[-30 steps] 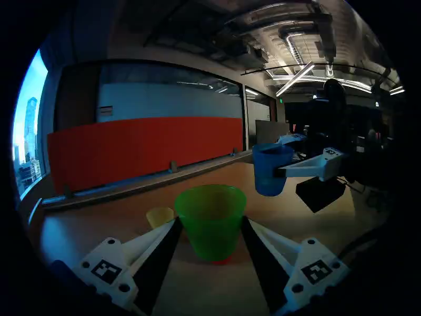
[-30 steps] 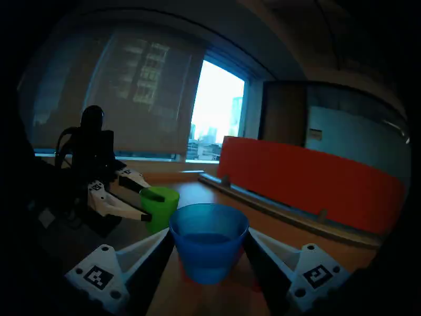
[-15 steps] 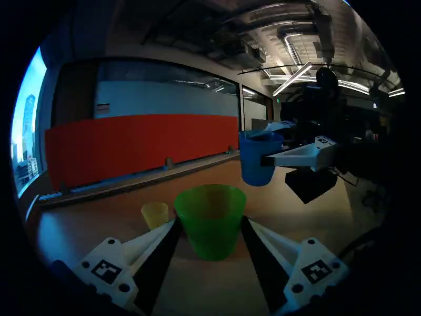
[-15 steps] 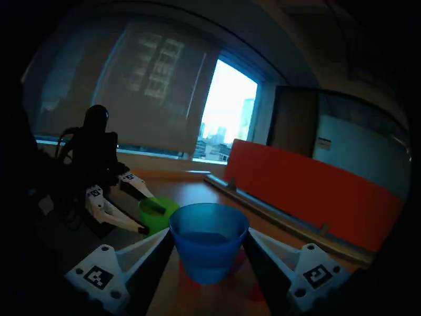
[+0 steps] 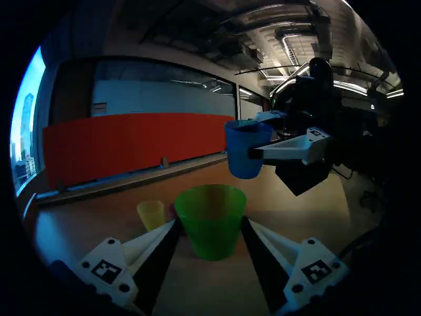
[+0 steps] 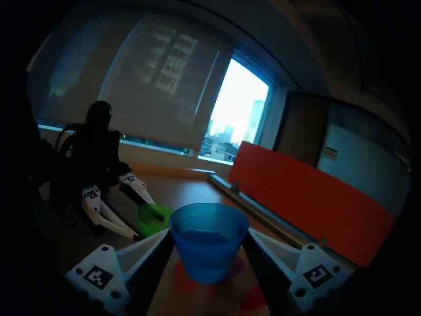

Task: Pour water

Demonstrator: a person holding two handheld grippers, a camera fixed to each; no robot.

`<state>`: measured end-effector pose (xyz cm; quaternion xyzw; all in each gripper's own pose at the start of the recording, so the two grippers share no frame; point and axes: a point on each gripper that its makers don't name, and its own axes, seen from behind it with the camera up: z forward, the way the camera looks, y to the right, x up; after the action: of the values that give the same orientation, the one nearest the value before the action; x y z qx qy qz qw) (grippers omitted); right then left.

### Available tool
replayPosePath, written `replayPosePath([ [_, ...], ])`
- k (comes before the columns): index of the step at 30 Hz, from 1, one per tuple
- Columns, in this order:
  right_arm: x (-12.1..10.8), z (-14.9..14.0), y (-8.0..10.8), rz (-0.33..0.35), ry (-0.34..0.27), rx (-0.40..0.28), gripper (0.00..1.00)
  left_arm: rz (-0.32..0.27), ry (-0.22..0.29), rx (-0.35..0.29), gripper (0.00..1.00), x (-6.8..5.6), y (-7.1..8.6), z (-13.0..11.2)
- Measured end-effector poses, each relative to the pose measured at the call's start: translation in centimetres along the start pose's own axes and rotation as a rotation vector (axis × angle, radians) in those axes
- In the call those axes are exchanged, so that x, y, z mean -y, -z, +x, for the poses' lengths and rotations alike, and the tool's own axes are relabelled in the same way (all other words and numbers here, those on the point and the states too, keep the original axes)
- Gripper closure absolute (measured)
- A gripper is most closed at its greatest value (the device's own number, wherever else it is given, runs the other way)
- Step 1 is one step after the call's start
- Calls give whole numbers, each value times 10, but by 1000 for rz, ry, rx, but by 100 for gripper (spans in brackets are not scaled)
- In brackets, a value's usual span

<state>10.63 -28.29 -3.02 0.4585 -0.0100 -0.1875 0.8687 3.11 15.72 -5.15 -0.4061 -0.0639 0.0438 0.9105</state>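
My right gripper (image 6: 208,235) clenched on blue translucent plastic cup (image 6: 209,255), water inside. It's lifted now, higher and nearer, just above-beside green plastic cup (image 5: 210,213). My left gripper (image 5: 210,227) clamps green cup. Blue cup upright, so I reckon tilt comes next.

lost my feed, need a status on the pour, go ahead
Left gripper shut on green cup, right gripper shut on blue cup. Blue cup upright, water inside, not pouring yet. Yellow cup on table beside green cup.
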Motion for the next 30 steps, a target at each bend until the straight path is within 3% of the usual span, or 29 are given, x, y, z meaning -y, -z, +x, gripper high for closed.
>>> replayPosePath([
  [30, -5, 6, -23, 33, 116, 19, 11, -28, -12, -11, 19, -10, -3, -1],
])
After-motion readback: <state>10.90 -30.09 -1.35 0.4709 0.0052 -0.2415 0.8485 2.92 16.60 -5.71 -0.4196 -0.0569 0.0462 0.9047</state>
